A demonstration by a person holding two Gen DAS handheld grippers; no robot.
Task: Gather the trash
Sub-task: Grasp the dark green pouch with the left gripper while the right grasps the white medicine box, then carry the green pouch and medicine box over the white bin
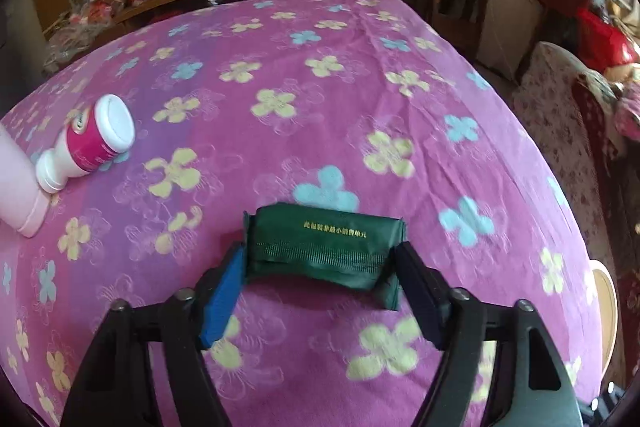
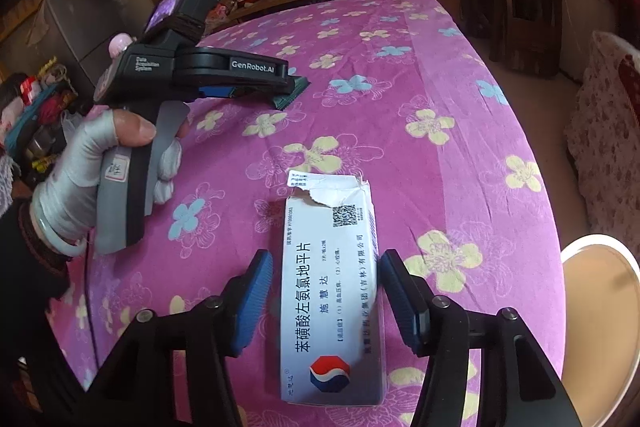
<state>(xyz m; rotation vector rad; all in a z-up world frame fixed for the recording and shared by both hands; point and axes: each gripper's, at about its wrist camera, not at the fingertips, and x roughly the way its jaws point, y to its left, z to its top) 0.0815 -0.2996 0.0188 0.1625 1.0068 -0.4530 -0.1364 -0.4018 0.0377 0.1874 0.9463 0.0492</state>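
In the left wrist view, my left gripper (image 1: 320, 259) is shut on a dark green packet (image 1: 324, 247) with gold print, held between its blue pads just above the pink flowered cloth. In the right wrist view, my right gripper (image 2: 326, 269) is open and straddles a torn white medicine box (image 2: 332, 291) lying flat on the cloth; both pads stand slightly off its sides. The left gripper with the green packet (image 2: 290, 95) also shows there at upper left, held by a gloved hand.
A white and pink bottle (image 1: 88, 143) lies on its side at the left, its cap against a pale pink container (image 1: 20, 187). A round beige bin (image 2: 600, 307) stands off the table's right edge. Shelves and chairs crowd the back.
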